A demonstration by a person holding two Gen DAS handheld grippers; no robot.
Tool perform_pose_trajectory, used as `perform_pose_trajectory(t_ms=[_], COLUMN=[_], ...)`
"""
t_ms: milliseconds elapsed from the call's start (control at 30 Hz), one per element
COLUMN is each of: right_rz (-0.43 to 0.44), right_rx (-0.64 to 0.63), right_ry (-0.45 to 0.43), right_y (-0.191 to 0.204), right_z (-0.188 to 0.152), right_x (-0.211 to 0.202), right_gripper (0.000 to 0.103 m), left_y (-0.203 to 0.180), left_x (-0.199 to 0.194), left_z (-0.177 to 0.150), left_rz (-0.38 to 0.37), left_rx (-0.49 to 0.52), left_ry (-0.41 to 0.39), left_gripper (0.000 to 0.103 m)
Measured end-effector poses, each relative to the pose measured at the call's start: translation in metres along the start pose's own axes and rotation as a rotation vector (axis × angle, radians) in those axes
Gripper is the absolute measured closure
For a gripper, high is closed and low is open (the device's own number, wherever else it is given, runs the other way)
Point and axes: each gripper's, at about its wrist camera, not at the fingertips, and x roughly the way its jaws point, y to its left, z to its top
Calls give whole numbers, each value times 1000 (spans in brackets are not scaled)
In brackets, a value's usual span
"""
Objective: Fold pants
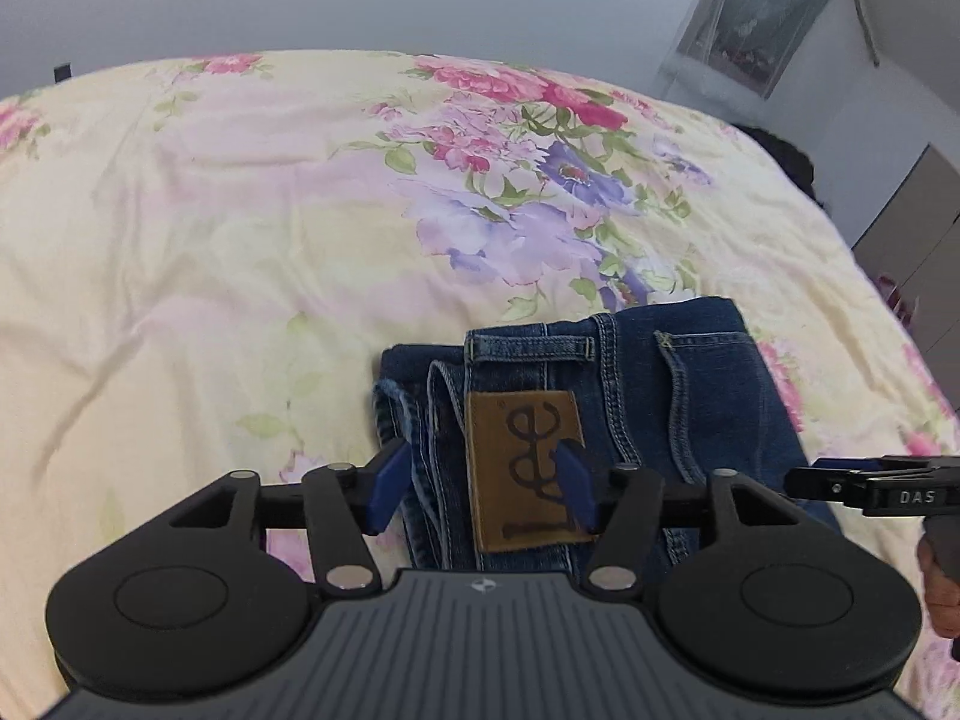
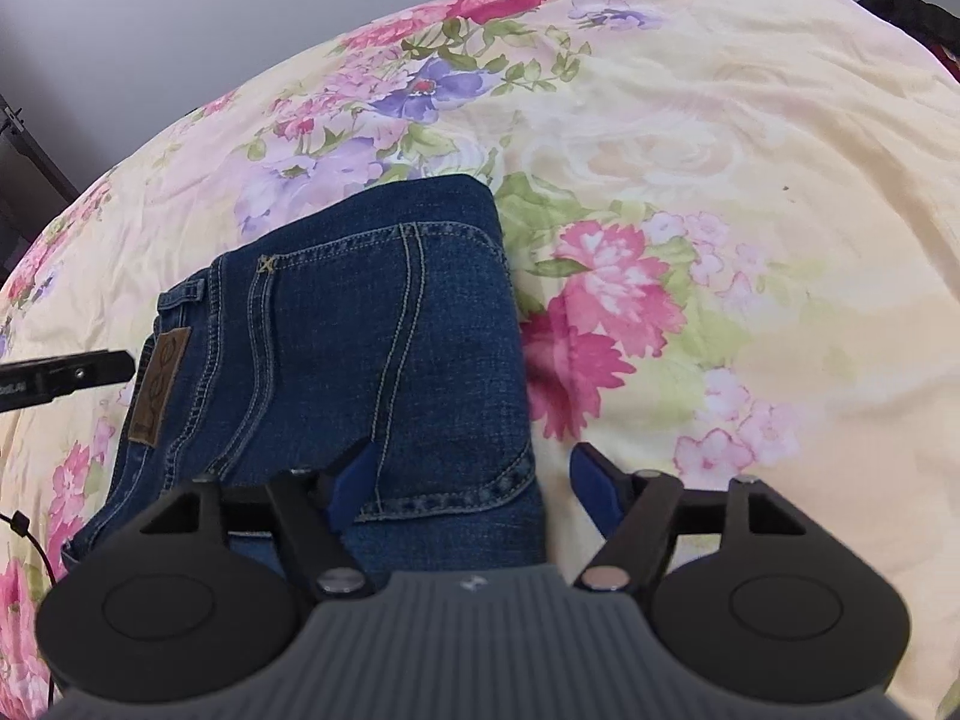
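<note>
Dark blue denim pants point(image 2: 336, 336), folded into a compact stack with a brown leather label point(image 1: 527, 468) on top, lie on a yellow floral bedspread point(image 1: 210, 228). The left gripper point(image 1: 480, 486) and right gripper point(image 2: 474, 492) hover spread apart over them. The stack's 6 o'clock edge is hidden by the grippers.

left tool point(image 1: 480, 489) – fingers spread | right tool point(image 2: 474, 489) – fingers spread
</note>
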Motion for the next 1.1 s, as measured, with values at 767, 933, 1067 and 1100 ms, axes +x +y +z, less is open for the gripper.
perform_pose_trajectory(t_ms=[767, 933, 1067, 1100], right_rz=[398, 465, 435, 420], right_rx=[376, 390, 353, 339], right_ry=[-37, -68, -63, -59], right_y=[-74, -79, -72, -69], right_z=[-24, -26, -22, -19], right_x=[44, 56, 50, 47], right_gripper=[54, 67, 70, 71], left_y=[65, 64, 57, 55], left_x=[57, 61, 53, 51], left_z=[-55, -55, -55, -54], left_rz=[-386, -377, -341, -332], left_rx=[-365, -389, -393, -390], left_ry=[-24, -35, -50, -54], left_gripper=[19, 33, 47, 53])
